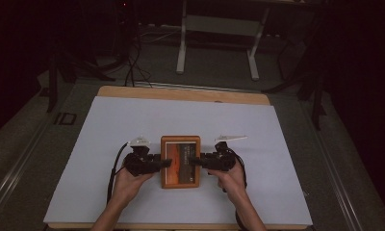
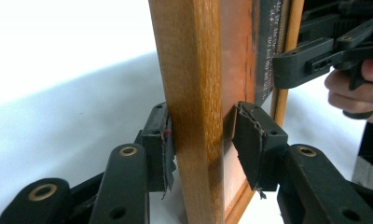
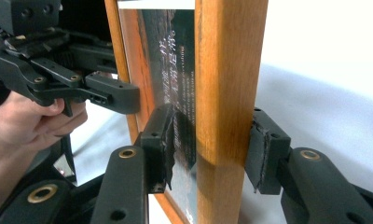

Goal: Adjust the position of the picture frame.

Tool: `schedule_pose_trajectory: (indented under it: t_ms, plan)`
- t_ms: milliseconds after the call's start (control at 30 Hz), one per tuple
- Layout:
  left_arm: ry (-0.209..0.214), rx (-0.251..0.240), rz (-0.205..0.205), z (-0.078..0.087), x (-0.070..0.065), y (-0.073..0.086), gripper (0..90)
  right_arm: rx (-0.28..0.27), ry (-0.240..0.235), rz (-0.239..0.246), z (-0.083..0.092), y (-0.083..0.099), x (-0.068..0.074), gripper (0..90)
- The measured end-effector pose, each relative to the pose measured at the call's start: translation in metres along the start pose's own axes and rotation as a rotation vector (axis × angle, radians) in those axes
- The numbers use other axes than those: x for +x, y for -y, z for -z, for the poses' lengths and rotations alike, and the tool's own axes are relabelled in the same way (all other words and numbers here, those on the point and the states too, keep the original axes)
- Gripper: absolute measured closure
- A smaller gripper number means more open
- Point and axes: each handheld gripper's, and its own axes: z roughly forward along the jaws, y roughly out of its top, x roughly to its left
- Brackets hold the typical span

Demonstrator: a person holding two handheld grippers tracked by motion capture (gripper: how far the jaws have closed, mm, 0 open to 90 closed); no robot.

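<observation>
Frame (image 1: 180, 161) is sitting mid-table on the white sheet (image 1: 133, 120), spanned by both grippers. Left gripper (image 2: 201, 140) is straddling its left rail, one pad touching, the other just off. Right gripper (image 3: 212, 149) is straddling the right rail, neither pad clearly pressing.

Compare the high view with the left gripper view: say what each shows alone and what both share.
High view alone: the whole white table mat, its wooden tabletop edge, the person's forearms, dark floor.
Left gripper view alone: frayed pads either side of the frame's edge.
Both: the wooden-framed orange picture, the left hand-held gripper and the right hand-held gripper.
</observation>
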Motion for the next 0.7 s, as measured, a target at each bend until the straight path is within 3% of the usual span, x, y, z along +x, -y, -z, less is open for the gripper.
schedule_pose_trajectory:
  t_ms: [233, 400, 533, 600, 700]
  plan:
    - [0.037, 0.015, 0.043, -0.015, 0.001, -0.006, 58.8, -0.01, 0.022, -0.044, 0.009, 0.004, -0.007, 57.0]
    - [0.066, 0.02, 0.082, -0.03, 0.005, -0.012, 58.1, -0.026, 0.029, -0.115, 0.017, 0.01, -0.019, 58.6]
    - [0.062, 0.019, 0.093, -0.033, 0.006, -0.012, 56.6, -0.026, 0.029, -0.132, 0.017, 0.011, -0.022, 59.3]
    - [0.029, 0.026, 0.08, -0.036, 0.004, -0.012, 54.7, -0.026, 0.032, -0.141, 0.015, 0.011, -0.024, 59.1]
    - [0.017, 0.026, 0.091, -0.037, 0.005, -0.011, 53.1, -0.027, 0.036, -0.156, 0.012, 0.01, -0.027, 58.5]
